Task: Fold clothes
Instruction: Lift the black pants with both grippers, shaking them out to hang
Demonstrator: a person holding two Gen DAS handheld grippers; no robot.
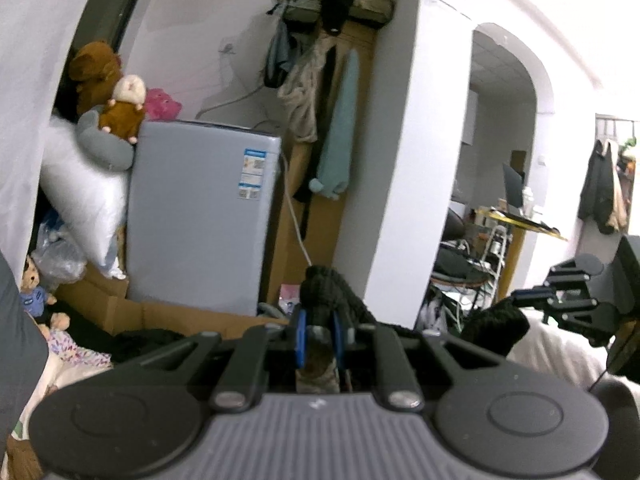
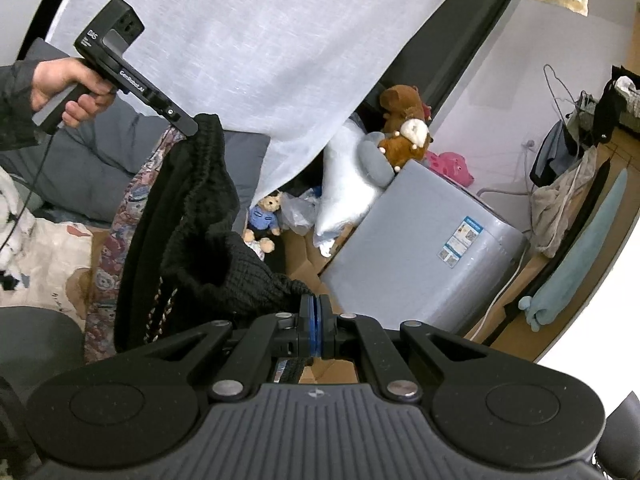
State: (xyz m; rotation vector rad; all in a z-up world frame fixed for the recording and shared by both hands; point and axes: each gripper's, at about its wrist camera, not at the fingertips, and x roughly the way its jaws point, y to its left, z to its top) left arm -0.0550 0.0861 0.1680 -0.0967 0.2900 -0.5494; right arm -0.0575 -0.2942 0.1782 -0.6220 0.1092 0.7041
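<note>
- Your left gripper (image 1: 319, 334) pinched the black knit garment (image 1: 332, 292) between narrow fingers.
- Your right gripper (image 2: 315, 326) clamped fully closed on its other edge, garment hanging between both.

Floor (image 2: 304, 276): brown cardboard sheets are laid over it beside the grey washer (image 2: 420, 248), which stands on it.
Teddy (image 2: 264, 220): seated on the cardboard, under the curtain's edge.
Pillow (image 2: 344, 192): propped between floor and washer.
Washer top: plush toys (image 2: 404, 132) are piled on it.
Bed (image 1: 560, 356): a pale cover is seen; a patterned cloth (image 2: 120, 248) is draped at its edge.
</note>
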